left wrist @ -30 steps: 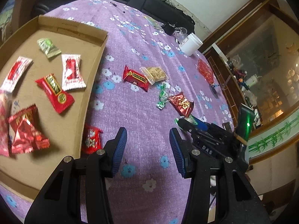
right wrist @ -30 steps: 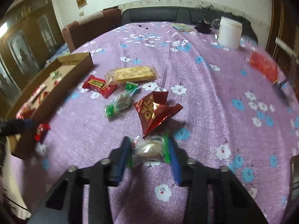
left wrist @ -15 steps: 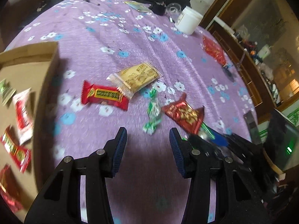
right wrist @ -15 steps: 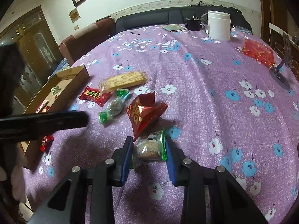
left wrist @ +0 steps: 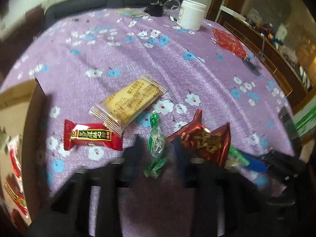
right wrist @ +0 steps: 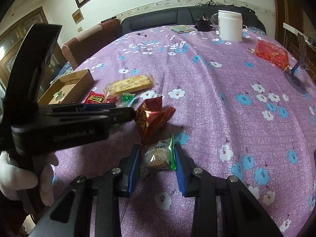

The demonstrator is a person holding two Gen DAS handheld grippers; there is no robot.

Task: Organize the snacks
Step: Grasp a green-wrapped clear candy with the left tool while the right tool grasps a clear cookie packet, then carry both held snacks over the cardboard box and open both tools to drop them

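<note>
Two tools: green candy [left wrist: 157, 146] between left tool [left wrist: 158, 152] fingers, unclamped.

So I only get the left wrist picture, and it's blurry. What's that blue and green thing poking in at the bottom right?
Observer: That's the right gripper. The right wrist view shows its blue pads closed on a clear green-edged packet with a round cake inside.
Visitor: And who is holding the gripper I'm looking along?
Observer: A white-gloved hand grips the handle of the left gripper.
Visitor: The box at my left edge is cut off. Is anything at its far end?
Observer: Yes, a small green snack lies inside the cardboard box, near its far corner.
</note>
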